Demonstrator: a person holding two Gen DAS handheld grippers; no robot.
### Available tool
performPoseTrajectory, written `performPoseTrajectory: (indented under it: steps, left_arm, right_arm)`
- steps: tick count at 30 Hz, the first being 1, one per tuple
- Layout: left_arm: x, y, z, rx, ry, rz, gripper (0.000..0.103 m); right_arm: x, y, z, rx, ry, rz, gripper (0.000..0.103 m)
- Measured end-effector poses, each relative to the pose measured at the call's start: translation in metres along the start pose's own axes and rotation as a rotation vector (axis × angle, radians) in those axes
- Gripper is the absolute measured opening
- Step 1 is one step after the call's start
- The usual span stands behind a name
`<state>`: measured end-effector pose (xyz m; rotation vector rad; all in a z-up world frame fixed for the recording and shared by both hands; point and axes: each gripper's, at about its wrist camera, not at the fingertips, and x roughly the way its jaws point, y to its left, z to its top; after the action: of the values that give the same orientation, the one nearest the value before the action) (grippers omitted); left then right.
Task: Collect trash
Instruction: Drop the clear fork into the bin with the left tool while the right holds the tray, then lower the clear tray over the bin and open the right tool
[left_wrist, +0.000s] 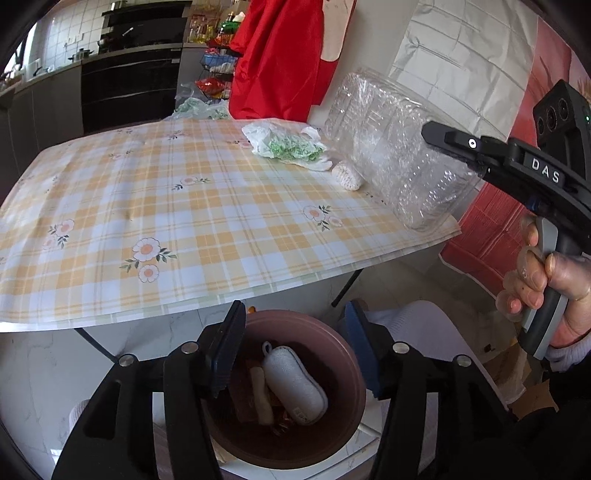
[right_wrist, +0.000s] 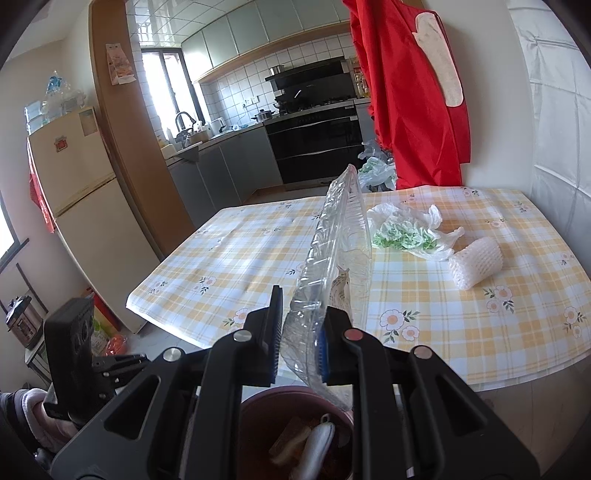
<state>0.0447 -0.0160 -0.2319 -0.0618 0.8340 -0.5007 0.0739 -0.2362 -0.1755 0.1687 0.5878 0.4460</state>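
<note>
Nearest, the left tool hangs open and empty over the bin, which holds a white pouch among other scraps. No earlier view here, so only that much is plain. The right tool is clamped on a clear tray, tilted on edge above the bin's rim (a hand grips its handle). Farther off on the checked surface lie a foam sleeve and, just beyond it, a crumpled bag.
</note>
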Motion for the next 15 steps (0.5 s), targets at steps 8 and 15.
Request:
performPoseTrajectory:
  steps: [8,15]
  left_arm:
    - [-0.043,0.034,0.015,-0.109,-0.106,0.092,0.087]
    - [-0.082,0.055,0.021,-0.148,-0.207,0.181,0.089]
  right_arm:
    - [0.009,0.025,-0.021,-0.033,0.072,0.049,0.019]
    - [0.017,0.054,-0.042,-0.066,0.16,0.111,0.019]
